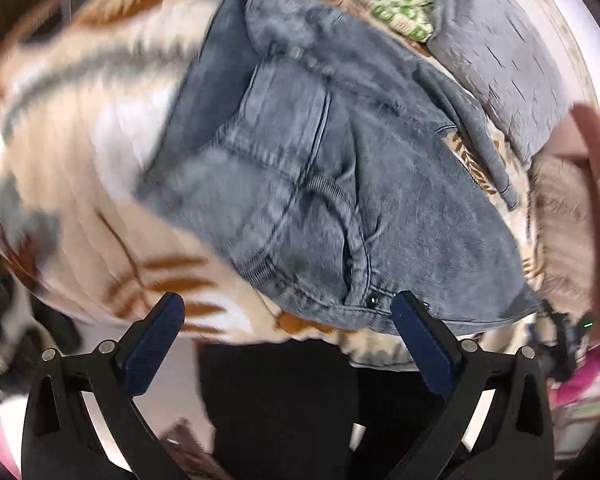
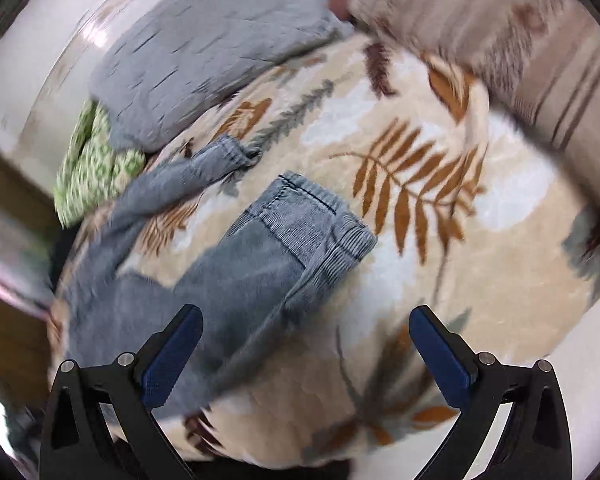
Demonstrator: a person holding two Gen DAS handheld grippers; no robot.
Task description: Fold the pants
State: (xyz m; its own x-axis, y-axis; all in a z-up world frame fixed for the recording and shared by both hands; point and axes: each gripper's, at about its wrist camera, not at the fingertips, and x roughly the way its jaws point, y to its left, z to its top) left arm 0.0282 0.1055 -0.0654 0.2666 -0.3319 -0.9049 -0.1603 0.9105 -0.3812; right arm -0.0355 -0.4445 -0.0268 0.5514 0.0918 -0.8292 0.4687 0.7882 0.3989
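Observation:
Grey-blue denim pants [image 1: 320, 184] lie spread on a cream leaf-patterned blanket [image 1: 80, 148]. In the left wrist view the waistband with its button faces me. My left gripper [image 1: 288, 308] is open and empty, hovering just short of the waistband edge. In the right wrist view the two pant legs [image 2: 268, 256] lie apart, the nearer cuff turned up, the farther leg [image 2: 188, 176] twisted. My right gripper [image 2: 306, 320] is open and empty above the nearer leg and the blanket [image 2: 440, 260]. Both views are motion-blurred.
A grey folded garment [image 2: 204, 52] and a green patterned cloth [image 2: 92, 164] lie at the far side of the blanket. A beige fuzzy cover [image 2: 480, 12] lies at the upper right. The person's dark-clothed body [image 1: 280, 400] is at the blanket's near edge.

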